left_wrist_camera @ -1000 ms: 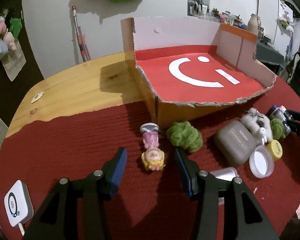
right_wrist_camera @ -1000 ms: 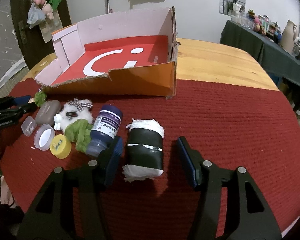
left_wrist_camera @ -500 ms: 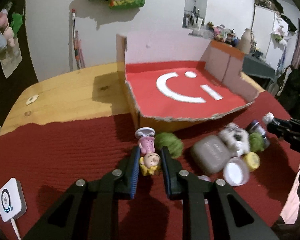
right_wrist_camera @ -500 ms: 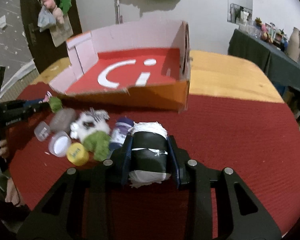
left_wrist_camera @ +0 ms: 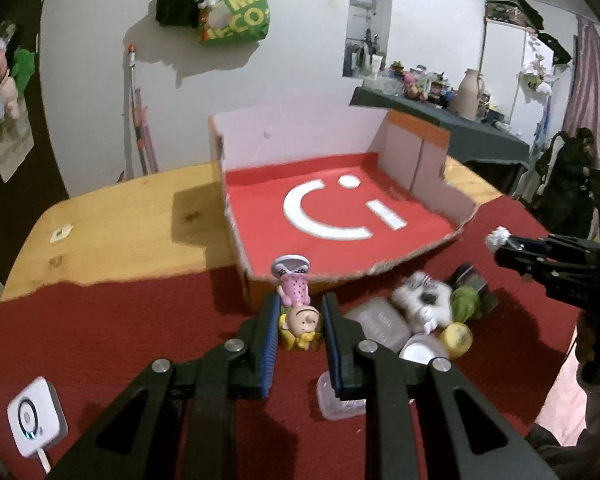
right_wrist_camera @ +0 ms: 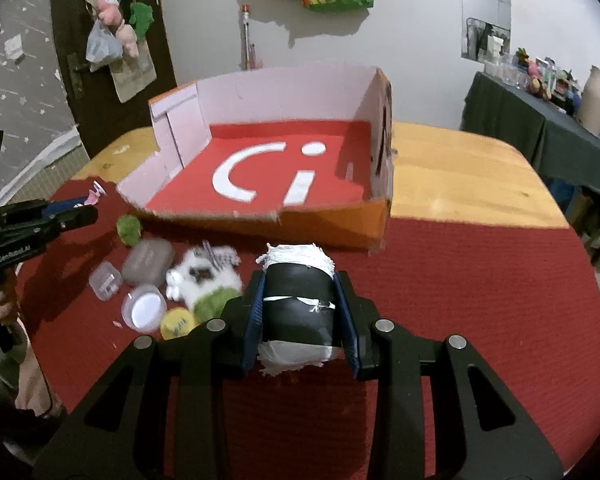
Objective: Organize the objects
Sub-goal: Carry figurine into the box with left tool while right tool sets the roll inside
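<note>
Our left gripper point(left_wrist_camera: 299, 326) holds the small doll figure point(left_wrist_camera: 298, 312) between its fingers, just before the red cardboard box point(left_wrist_camera: 260, 216).

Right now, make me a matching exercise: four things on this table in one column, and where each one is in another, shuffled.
Things:
1. doll
2. black roll
3. yellow cap
4. white device

Places:
A. in the right gripper
B. on the red mat's near left corner
C. in the left gripper
D. beside the round white lid

Pairs: 1-C, 2-A, 3-D, 4-B
</note>
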A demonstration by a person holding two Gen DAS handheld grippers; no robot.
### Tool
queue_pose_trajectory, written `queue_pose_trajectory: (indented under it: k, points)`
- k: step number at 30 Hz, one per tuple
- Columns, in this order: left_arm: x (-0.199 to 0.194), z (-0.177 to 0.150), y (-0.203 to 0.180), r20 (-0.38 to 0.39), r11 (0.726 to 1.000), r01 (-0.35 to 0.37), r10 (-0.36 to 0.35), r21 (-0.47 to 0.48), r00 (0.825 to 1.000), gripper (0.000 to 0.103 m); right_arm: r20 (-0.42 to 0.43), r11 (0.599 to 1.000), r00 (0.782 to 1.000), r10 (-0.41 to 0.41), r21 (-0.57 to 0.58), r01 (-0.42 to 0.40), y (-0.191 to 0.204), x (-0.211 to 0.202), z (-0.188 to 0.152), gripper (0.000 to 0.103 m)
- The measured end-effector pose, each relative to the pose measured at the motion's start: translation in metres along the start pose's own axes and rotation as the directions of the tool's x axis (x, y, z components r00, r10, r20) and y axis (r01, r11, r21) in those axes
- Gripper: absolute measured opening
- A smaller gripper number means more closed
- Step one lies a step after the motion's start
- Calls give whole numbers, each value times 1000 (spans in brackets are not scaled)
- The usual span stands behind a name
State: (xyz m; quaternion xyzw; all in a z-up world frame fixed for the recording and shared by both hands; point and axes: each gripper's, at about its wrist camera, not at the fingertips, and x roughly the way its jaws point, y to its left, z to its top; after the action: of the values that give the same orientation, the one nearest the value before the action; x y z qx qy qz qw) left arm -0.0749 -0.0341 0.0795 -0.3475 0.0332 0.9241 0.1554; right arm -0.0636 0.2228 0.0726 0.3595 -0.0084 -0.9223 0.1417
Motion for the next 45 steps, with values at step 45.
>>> queue_pose_trajectory:
  k: [45]
  points:
    - [131, 63, -12, -432, 937, 118, 39, 329, 901, 22, -399, 944, 911, -102, -327, -38, -12, 129, 75, 33]
